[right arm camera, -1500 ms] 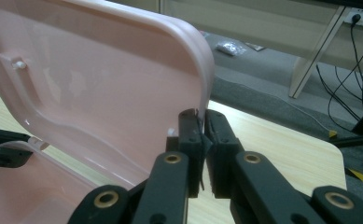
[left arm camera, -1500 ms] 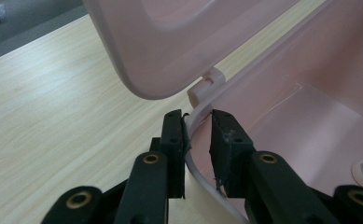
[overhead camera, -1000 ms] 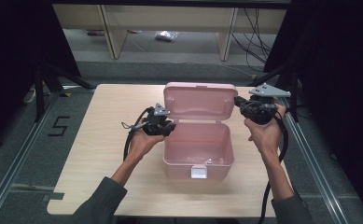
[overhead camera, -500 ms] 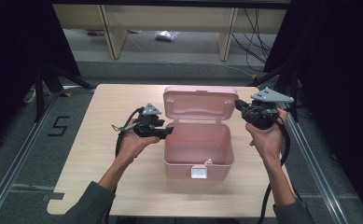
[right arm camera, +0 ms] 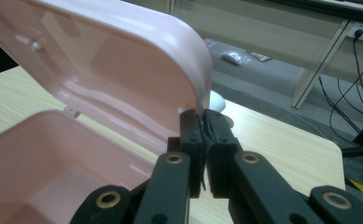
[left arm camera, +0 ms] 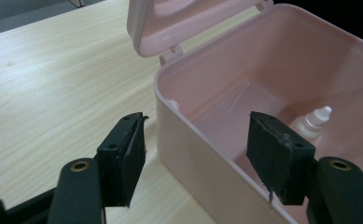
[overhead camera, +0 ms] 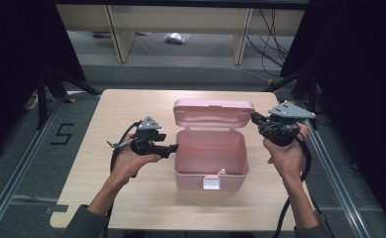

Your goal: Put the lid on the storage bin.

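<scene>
Box (overhead camera: 209, 157), pink plastic, sits mid-surface (overhead camera: 131, 106), lid (overhead camera: 214, 113) raised at far side. Small white dropper bottle (left arm camera: 313, 120) lies inside on box floor. Right tongs (right arm camera: 202, 125) clamped on lid's right edge. Left tongs (left arm camera: 195, 151) just left of box, jaws just been opening, straddling near wall without touching, nothing gripped.

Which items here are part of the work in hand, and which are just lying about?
In hand:
pink box
its lid, pinched by the right gripper
small dropper bottle inside the box
left gripper, jaws just opened

Lying about:
clear packet on the floor beyond the table
</scene>
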`<control>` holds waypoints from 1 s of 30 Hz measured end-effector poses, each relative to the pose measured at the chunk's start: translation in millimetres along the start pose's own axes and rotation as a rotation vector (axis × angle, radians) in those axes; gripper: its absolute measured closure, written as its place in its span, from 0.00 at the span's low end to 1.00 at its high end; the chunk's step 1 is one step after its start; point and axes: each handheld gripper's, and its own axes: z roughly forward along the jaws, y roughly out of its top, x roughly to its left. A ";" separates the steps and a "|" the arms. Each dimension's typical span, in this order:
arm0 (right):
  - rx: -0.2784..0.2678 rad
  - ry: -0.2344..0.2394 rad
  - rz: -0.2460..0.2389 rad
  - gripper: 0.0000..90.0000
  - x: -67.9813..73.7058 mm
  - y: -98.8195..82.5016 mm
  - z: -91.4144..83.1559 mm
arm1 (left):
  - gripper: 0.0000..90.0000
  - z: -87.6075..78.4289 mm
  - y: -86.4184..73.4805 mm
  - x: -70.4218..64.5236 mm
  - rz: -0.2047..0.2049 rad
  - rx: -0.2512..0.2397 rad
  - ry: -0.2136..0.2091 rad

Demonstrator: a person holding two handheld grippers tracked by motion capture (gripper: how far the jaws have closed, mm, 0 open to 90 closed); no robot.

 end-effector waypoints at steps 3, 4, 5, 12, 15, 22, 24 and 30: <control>0.003 0.010 -0.002 0.97 1.5 -1.8 -2.6 | 0.40 -2.4 -3.7 -0.8 0.000 -0.002 -0.011; -0.009 0.000 -0.022 0.97 0.3 -2.5 -2.6 | 0.40 -3.7 -4.5 -0.9 -0.001 0.000 -0.008; -0.012 0.005 -0.015 0.97 0.7 -3.4 -3.5 | 0.40 -4.4 -5.3 -1.4 -0.001 -0.005 -0.007; -0.010 0.024 -0.015 0.97 2.8 -7.8 -7.4 | 0.39 -11.9 -5.9 -8.1 0.026 -0.009 -0.001; 0.005 0.019 -0.009 0.97 4.3 -9.5 -10.5 | 0.39 -14.4 -7.2 -10.8 0.031 -0.010 -0.010; 0.001 0.033 -0.024 0.97 5.3 -14.1 -14.0 | 0.39 -19.3 -12.0 -14.5 0.031 -0.022 -0.006; 0.005 0.039 -0.009 0.96 7.1 -15.9 -15.2 | 0.38 -19.8 -14.9 -15.5 0.024 -0.029 -0.013; -0.007 0.040 -0.004 0.96 8.8 -20.0 -17.0 | 0.38 -23.3 -24.3 -16.3 0.034 -0.024 -0.015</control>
